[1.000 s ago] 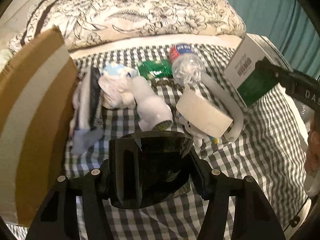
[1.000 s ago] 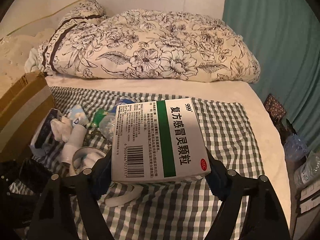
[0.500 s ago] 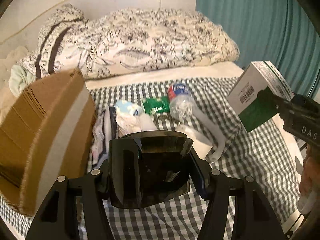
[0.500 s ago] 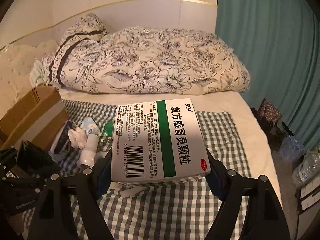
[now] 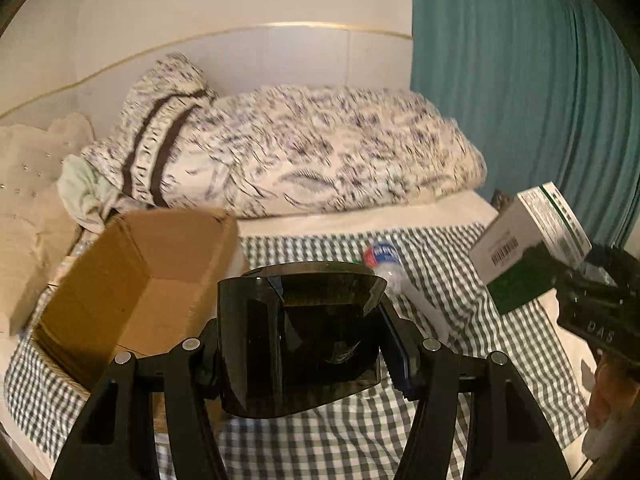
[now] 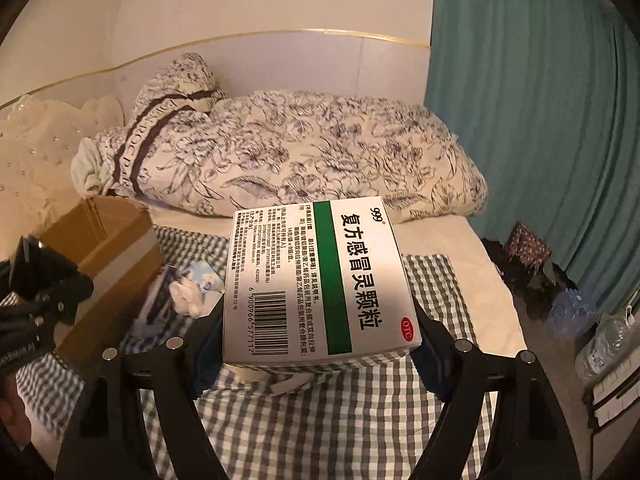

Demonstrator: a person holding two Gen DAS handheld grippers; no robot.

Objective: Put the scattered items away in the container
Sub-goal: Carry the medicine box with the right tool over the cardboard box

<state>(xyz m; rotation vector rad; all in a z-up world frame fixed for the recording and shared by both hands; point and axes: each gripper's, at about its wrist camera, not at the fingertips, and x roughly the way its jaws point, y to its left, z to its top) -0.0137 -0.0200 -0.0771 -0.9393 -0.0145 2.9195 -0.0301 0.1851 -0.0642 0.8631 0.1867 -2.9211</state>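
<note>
My left gripper (image 5: pixel 306 342) is shut on a dark tinted, visor-like plastic piece (image 5: pixel 320 316), held above the checked cloth (image 5: pixel 452 256). Just left of it stands the open brown cardboard box (image 5: pixel 132 280), its inside partly visible. My right gripper (image 6: pixel 316 346) is shut on a white and green medicine box (image 6: pixel 320 280), which also shows at the right of the left wrist view (image 5: pixel 528 240). On the cloth lie a crushed plastic bottle (image 5: pixel 382 258), a white tube (image 5: pixel 428 308) and a white soft item (image 6: pixel 192 296). The cardboard box (image 6: pixel 100 240) sits at the left in the right wrist view.
A rolled floral quilt (image 6: pixel 320 160) lies across the back of the bed under a pale headboard (image 6: pixel 280 64). A teal curtain (image 6: pixel 540 120) hangs on the right. Bags and bottles (image 6: pixel 572 308) clutter the floor beyond the bed's right edge.
Both grippers have risen with their loads, and the views tilted up. The cardboard box now shows its open top, and the scattered items have dropped lower, mostly behind the held things.
</note>
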